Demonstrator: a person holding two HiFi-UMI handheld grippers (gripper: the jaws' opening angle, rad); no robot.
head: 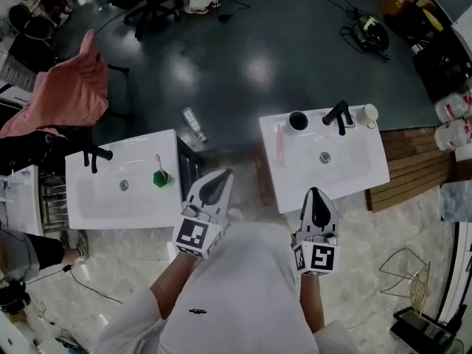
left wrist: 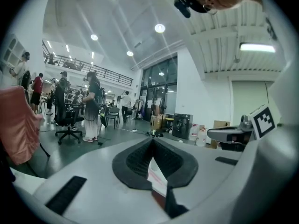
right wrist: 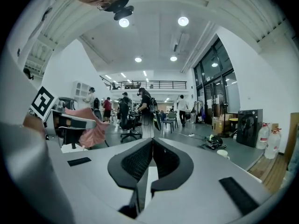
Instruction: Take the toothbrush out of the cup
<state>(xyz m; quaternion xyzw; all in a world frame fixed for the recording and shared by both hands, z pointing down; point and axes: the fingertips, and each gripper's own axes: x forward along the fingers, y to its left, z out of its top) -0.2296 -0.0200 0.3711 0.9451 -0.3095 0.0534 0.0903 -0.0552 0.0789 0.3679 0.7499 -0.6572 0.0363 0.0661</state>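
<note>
In the head view a green cup stands on the left white sink with a pink toothbrush upright in it. On the right white sink I see a black cup, a white cup and a pinkish stick-like thing lying by the left rim. My left gripper hangs between the two sinks, shut and empty. My right gripper hovers over the right sink's near edge, also shut and empty. Both gripper views look level into the hall over closed jaws; they show neither toothbrush.
Each sink has a black faucet. A clear bottle lies on the dark floor behind the sinks. A pink cloth drapes a chair at the left. A wooden platform and white jugs sit at the right. People stand far off.
</note>
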